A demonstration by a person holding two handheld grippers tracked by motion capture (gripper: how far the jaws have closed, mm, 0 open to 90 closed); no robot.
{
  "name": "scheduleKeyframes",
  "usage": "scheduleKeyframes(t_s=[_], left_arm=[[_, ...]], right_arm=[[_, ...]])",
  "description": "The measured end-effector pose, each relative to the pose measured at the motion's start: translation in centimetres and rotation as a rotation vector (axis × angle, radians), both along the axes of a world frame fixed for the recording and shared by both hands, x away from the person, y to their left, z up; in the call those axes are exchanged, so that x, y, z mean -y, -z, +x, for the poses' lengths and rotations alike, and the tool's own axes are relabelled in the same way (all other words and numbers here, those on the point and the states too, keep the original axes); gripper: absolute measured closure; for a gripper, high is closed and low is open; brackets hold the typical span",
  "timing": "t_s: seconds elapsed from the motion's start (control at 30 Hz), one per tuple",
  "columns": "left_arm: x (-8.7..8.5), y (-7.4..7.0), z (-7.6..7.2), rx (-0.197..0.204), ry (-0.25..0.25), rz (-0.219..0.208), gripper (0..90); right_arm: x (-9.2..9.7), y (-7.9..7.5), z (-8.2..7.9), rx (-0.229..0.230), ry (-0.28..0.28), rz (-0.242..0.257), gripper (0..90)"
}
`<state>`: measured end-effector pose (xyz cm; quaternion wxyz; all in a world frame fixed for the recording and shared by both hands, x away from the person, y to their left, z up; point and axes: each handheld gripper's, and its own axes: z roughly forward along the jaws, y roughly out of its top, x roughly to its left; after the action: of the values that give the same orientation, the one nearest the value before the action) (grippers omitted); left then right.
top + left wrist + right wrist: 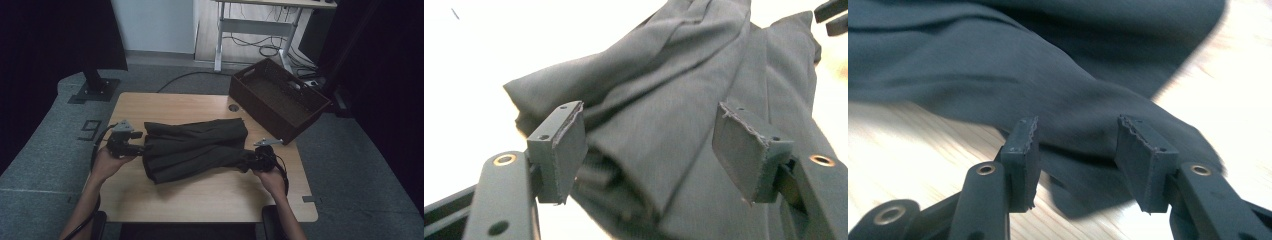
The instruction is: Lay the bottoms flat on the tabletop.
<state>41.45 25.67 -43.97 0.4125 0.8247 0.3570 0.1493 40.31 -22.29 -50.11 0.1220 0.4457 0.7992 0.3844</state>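
High view: dark grey folded cloth garment (pixel 192 148) lies bunched across the middle of the light wooden rectangular table (pixel 210 200), long axis running left to right, narrowing toward its right end. Left gripper (pixel 136 142) sits at the garment's left edge, held by the person's left hand (pixel 106 162); right gripper (pixel 252 161) sits at the garment's narrow right end, held by the right hand (pixel 272 180). Dark brown woven rectangular basket (pixel 277 97) stands at the table's far right corner, apart from the garment, partly overhanging the edge. Small round grommet hole (pixel 233 107) in the tabletop lies between the garment and the basket. Left gripper view: black jaws stand apart with a clear gap, folded layers of the garment lying between and beyond them; pads do not press the fabric, left pad just beside a fold, right pad clear of it. Other gripper's black tips (pixel 831 15) show at the far end of the garment. Right gripper view: jaws parted to a middling gap, the garment's tapered end lying on the table between and beyond the pads; neither pad clamps it, fabric looks slack. View is slightly blurred. Both tongs are therefore loose, nothing held, garment resting on the table by its own weight.
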Motion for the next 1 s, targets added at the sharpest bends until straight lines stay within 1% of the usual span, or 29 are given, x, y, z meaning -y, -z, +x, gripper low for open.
scheduleKeyframes(t_s=[0.1, 0.13, 0.2, 0.27, 0.33, 0.4, 0.43, 0.5, 0.6, 0.67, 0.73, 0.8, 0.87, 0.93, 1.0], left_arm=[[1.6, 0.4, 1.3, -0.013, 0.033, -0.004, 28.4], [2.2, 0.7, 1.7, -0.021, 0.044, -0.003, 28.1], [3.2, 1.5, 2.4, -0.038, 0.051, 0.004, 27.7], [4.1, 2.5, 3.0, -0.054, 0.057, 0.030, 27.4], [5.0, 3.7, 3.5, -0.059, 0.051, 0.079, 27.5], [5.6, 4.7, 3.8, -0.063, 0.041, 0.131, 28.5], [5.8, 5.1, 3.8, -0.063, 0.034, 0.141, 30.1], [5.9, 5.6, 3.9, -0.058, 0.016, 0.155, 35.9], [5.7, 5.9, 4.1, -0.057, 0.000, 0.168, 53.0], [5.8, 6.1, 4.2, -0.044, -0.009, 0.198, 63.1], [5.9, 6.3, 4.4, -0.039, -0.017, 0.220, 70.8], [5.9, 6.5, 4.6, -0.042, -0.026, 0.216, 75.7], [5.7, 6.7, 4.8, -0.049, -0.031, 0.204, 77.8], [5.4, 6.7, 4.9, -0.052, -0.029, 0.201, 78.9], [5.2, 6.6, 4.9, -0.053, -0.035, 0.204, 79.6]], right_arm=[[-1.2, -0.6, 0.1, 0.007, -0.026, 0.026, 49.0], [-1.7, -0.7, 0.2, 0.009, -0.034, 0.030, 47.9], [-2.8, -0.8, 0.3, 0.013, -0.053, 0.028, 46.4], [-4.0, -0.7, 0.4, 0.018, -0.067, 0.029, 45.2], [-4.9, -0.4, 0.6, 0.022, -0.072, 0.024, 44.0], [-5.7, 0.1, 0.8, 0.021, -0.061, 0.006, 44.2], [-6.1, 0.5, 0.9, 0.016, -0.065, -0.006, 45.1], [-6.5, 1.4, 1.0, 0.004, -0.059, -0.045, 50.6], [-6.7, 2.6, 1.0, -0.018, -0.055, -0.077, 58.8], [-6.5, 2.9, 1.0, -0.022, -0.051, -0.079, 63.8], [-6.5, 2.8, 1.0, -0.023, -0.050, -0.107, 69.0], [-6.5, 2.8, 1.0, -0.022, -0.051, -0.131, 73.3], [-6.6, 2.8, 1.0, -0.022, -0.050, -0.143, 75.5], [-6.4, 2.8, 1.0, -0.024, -0.055, -0.147, 78.0], [-6.2, 2.9, 1.0, -0.030, -0.055, -0.138, 79.4]])
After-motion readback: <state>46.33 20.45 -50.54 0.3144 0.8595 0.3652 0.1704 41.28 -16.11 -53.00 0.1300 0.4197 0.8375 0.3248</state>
